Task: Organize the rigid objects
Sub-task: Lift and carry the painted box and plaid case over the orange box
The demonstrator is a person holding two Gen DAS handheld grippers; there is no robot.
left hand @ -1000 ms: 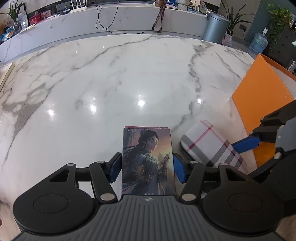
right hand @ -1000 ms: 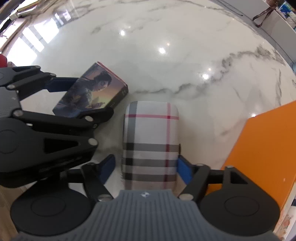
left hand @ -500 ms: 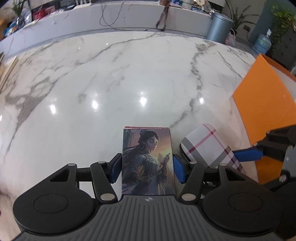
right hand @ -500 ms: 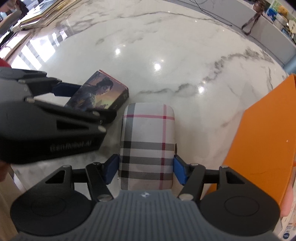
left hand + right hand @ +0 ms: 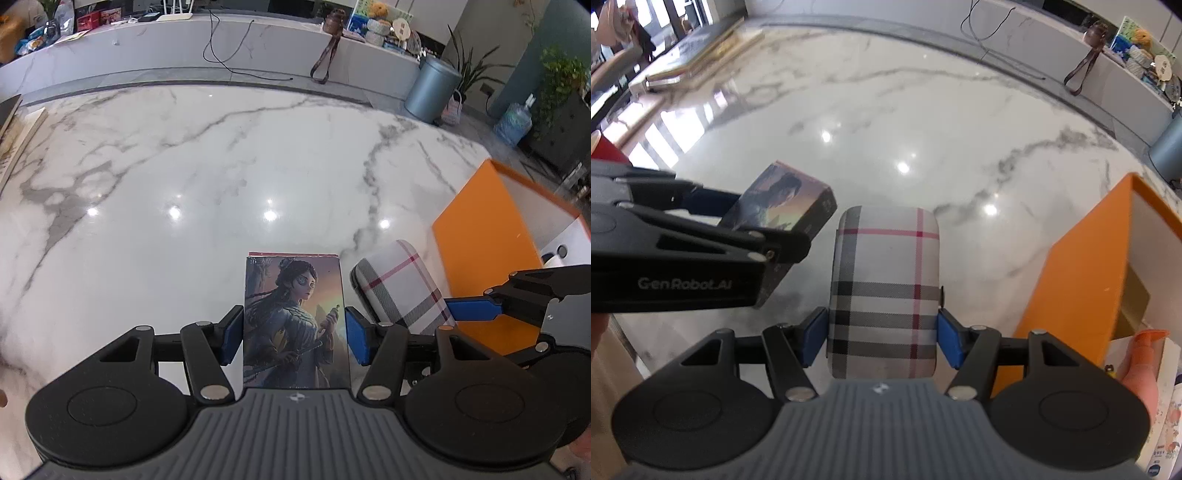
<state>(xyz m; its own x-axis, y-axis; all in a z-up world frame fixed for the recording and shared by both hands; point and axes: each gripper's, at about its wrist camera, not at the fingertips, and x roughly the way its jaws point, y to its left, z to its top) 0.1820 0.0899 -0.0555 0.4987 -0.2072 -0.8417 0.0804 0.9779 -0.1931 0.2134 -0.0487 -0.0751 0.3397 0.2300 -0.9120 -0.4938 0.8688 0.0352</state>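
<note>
A: How far along is the tidying, would you say?

B: Partway, by my reading. The left claw point(image 5: 293, 338) is clamped on the picture box point(image 5: 295, 321), blue pads against its two long sides, and the right claw point(image 5: 882, 341) grips the plaid case point(image 5: 884, 291) the same way. Both things look lifted clear of the marble worktop point(image 5: 221, 177). Neither is put away yet.

A: Where would they go?

B: Probably the orange bin point(image 5: 1082, 280). It stands open on the worktop, and a white bottle top and some packets already show at its edge in the right wrist view. That is my guess, not something shown.

A: Where are the two things relative to that bin?

B: The case is just beside the bin's near orange wall, not touching it. The box is on the far side of the case from the bin, close to the case but apart from it.

A: And how do they lie?

B: The box's long axis runs forward along its claw's fingers, printed face up toward the camera, red top edge pointing away. The case likewise runs lengthwise out from its claw, rounded far end leading. From the right wrist view the box angles up and away, toward the case.
</note>
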